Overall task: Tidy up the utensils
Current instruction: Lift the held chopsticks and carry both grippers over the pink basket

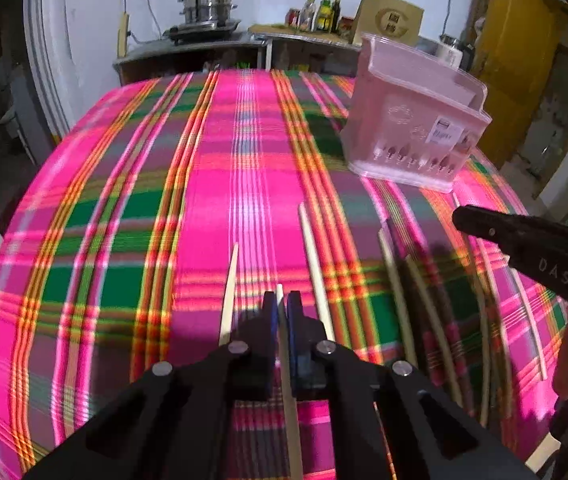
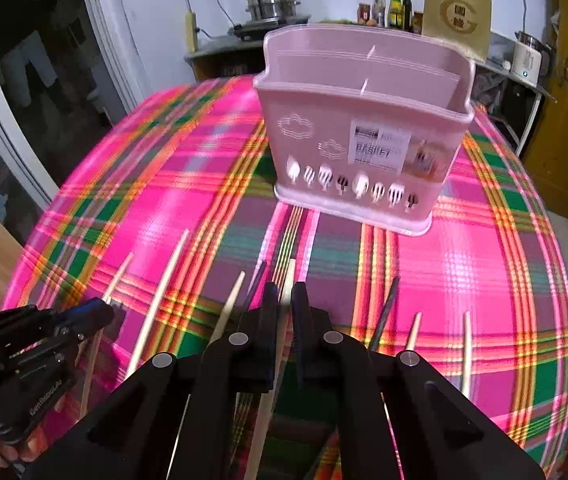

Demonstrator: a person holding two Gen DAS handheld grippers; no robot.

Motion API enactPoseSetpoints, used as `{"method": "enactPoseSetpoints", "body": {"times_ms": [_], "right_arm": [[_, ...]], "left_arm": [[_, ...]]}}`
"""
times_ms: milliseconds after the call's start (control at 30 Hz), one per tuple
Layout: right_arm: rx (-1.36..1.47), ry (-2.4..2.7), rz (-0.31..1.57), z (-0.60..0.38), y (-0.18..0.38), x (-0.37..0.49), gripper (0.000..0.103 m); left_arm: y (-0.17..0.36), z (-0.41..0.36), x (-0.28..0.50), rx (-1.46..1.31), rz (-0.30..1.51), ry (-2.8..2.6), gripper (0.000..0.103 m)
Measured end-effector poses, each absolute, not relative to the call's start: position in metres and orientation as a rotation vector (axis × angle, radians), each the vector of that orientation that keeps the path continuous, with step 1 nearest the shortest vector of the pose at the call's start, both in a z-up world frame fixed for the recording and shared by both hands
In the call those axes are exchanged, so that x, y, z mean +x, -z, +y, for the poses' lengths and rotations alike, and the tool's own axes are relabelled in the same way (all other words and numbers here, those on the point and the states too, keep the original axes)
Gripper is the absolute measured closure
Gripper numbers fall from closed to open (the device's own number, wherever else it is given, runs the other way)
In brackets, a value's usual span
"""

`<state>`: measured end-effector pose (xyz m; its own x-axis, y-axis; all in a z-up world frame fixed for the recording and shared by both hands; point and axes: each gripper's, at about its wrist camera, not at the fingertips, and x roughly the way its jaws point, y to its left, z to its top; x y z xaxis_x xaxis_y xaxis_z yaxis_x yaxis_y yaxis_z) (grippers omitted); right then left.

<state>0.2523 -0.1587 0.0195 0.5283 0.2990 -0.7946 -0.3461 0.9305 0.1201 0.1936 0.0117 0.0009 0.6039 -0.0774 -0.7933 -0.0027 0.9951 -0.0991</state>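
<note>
My left gripper (image 1: 282, 300) is shut on a pale wooden chopstick (image 1: 289, 400), which runs back between its blue pads. In the right wrist view my right gripper (image 2: 284, 300) is shut on another pale chopstick (image 2: 289, 272), whose tip sticks out ahead of the fingers. A pink plastic utensil basket (image 2: 363, 128) with divided compartments stands upright on the table beyond both grippers; it is also in the left wrist view, far right (image 1: 411, 120). Several more chopsticks lie loose on the cloth, pale ones (image 1: 315, 268) (image 2: 160, 300) and a dark one (image 2: 383, 312).
A pink, green and orange plaid cloth (image 1: 124, 200) covers the table. Behind it a counter holds a steel steamer pot (image 2: 272, 0), bottles (image 2: 393, 8) and a cardboard box (image 2: 455, 16). A yellow door (image 2: 563, 120) is at the right and a white door frame (image 2: 96, 40) at the left.
</note>
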Motion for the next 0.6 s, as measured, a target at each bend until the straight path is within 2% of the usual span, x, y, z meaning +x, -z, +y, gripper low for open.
{"method": "enactPoseSetpoints", "body": {"times_ms": [600], "right_arm": [[-0.002, -0.423, 0.739, -0.174, -0.101, 0.222, 0.098]], "left_arm": [[-0.099, 0.018, 0.181, -0.092, 0.715, 0.100, 0.098]]}}
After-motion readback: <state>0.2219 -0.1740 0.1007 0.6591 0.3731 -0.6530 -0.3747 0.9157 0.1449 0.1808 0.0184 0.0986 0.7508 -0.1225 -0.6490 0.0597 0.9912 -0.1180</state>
